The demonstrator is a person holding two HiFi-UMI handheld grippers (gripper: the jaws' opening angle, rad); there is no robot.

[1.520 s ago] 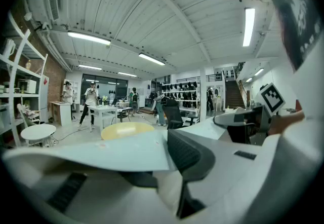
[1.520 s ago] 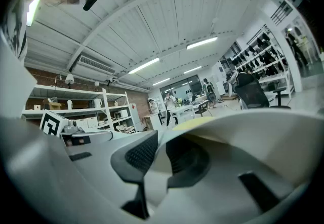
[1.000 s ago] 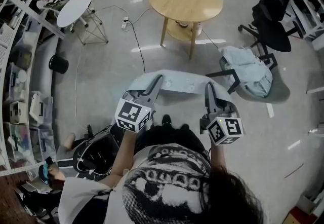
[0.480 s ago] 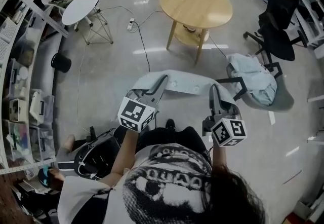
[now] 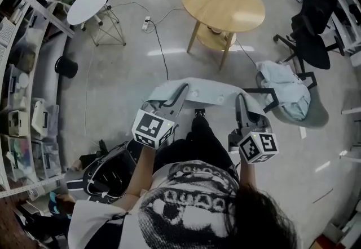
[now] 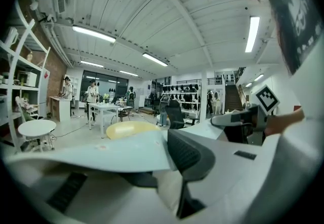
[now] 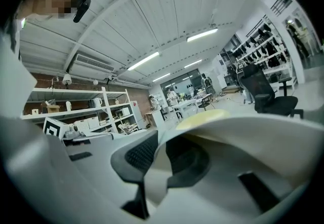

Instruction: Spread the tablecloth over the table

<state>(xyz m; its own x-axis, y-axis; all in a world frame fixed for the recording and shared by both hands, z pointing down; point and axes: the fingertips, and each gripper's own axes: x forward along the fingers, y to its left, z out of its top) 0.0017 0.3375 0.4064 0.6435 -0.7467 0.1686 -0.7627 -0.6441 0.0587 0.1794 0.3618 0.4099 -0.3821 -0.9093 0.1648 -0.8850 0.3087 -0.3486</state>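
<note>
Left claw [image 5: 180, 90] and right claw [image 5: 240, 99] each closed on the top edge of the pale tablecloth [image 5: 206, 92], which hangs stretched between them over the floor [image 5: 121, 76]. Round wooden table [image 5: 224, 3] stands ahead, well apart from it.

The tablecloth [image 5: 198, 92] has neared the round table [image 5: 223, 3]; one foot [image 5: 199, 113] stepped forward.

Both my forearms reach forward, side by side. My left gripper [image 5: 180, 92] and right gripper [image 5: 240, 99] point ahead, nearly level, marker cubes nearest me, each with its jaws pinched on the tablecloth [image 5: 206, 91] edge.
</note>
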